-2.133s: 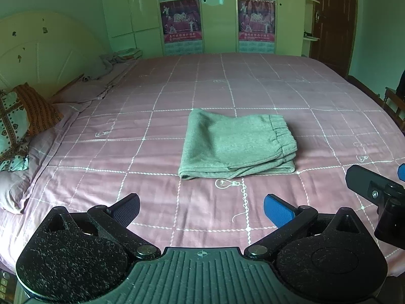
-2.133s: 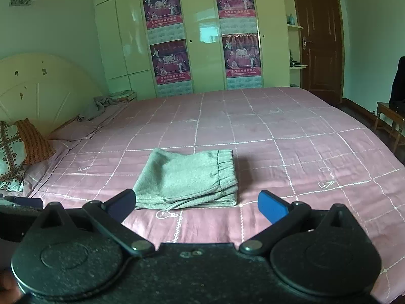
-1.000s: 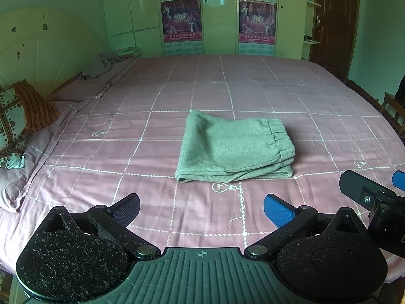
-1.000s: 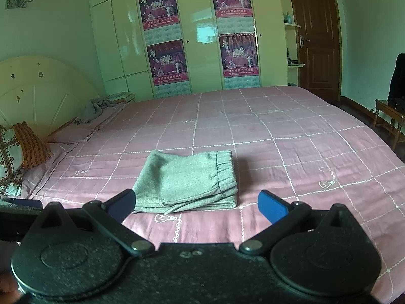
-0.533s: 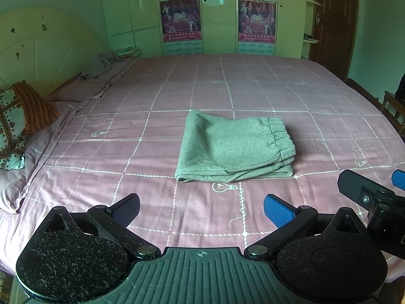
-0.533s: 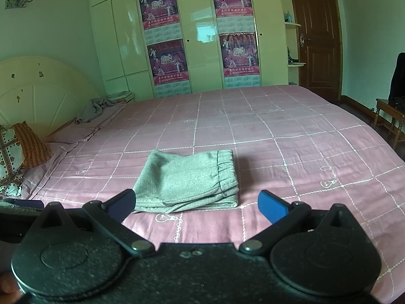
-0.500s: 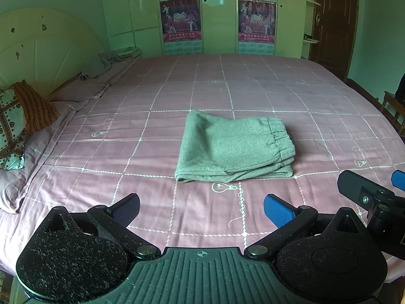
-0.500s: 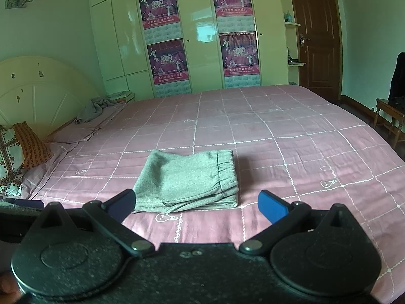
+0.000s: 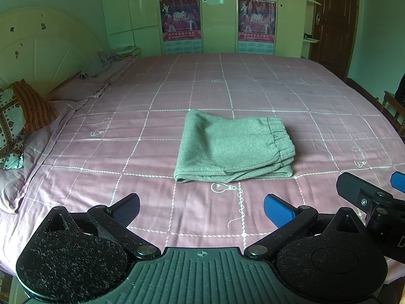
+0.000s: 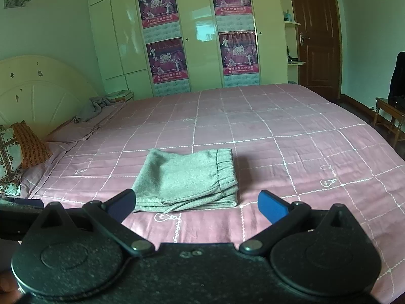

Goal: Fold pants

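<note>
Grey-green pants (image 9: 234, 147) lie folded into a compact rectangle on the pink checked bedspread (image 9: 126, 136), waistband to the right. They also show in the right wrist view (image 10: 187, 179). My left gripper (image 9: 201, 210) is open and empty, held above the near bed edge, short of the pants. My right gripper (image 10: 196, 205) is open and empty, also in front of the pants; it shows at the right edge of the left wrist view (image 9: 374, 197).
Patterned pillows (image 9: 15, 124) lie at the left by the cream headboard (image 9: 38, 53). A crumpled grey cloth (image 9: 103, 60) lies at the far left corner. Wardrobe doors with posters (image 10: 197, 38), a brown door (image 10: 316, 33) and a wooden chair (image 10: 389, 116) stand around the bed.
Both grippers have drawn back slightly from the bed and stayed open; over the last second they barely moved. The folded pants have not moved.
</note>
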The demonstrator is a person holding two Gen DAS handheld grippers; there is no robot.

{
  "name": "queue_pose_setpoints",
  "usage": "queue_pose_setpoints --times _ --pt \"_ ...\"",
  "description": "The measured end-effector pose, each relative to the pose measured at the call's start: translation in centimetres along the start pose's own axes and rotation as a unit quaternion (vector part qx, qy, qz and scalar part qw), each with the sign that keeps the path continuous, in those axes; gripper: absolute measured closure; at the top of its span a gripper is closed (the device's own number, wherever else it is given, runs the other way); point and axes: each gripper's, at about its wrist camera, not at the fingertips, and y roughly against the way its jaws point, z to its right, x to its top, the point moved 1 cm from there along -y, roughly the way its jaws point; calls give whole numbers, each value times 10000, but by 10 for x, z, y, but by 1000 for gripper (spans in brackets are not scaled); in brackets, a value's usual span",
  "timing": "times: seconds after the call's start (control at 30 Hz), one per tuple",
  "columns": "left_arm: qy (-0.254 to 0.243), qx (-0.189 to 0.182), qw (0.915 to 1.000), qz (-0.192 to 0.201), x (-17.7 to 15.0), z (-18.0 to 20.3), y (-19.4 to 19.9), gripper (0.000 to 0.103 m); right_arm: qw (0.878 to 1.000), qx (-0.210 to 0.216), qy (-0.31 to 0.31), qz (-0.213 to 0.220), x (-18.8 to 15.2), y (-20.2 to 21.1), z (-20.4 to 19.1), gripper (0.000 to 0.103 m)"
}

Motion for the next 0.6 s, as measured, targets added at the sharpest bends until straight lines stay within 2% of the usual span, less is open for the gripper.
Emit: queue_pose_setpoints --times 0.33,0.5,0.6 --pt "1 -22 9999 -106 4 3 -11 0 10000 -4 9 -46 0 -5 0 1" --pt "40 -65 9998 186 4 3 -14 0 10000 2 7 -78 1 -10 1 1" --pt "52 -123 9998 123 9 3 -22 0 9999 -13 7 -110 1 -15 3 1"
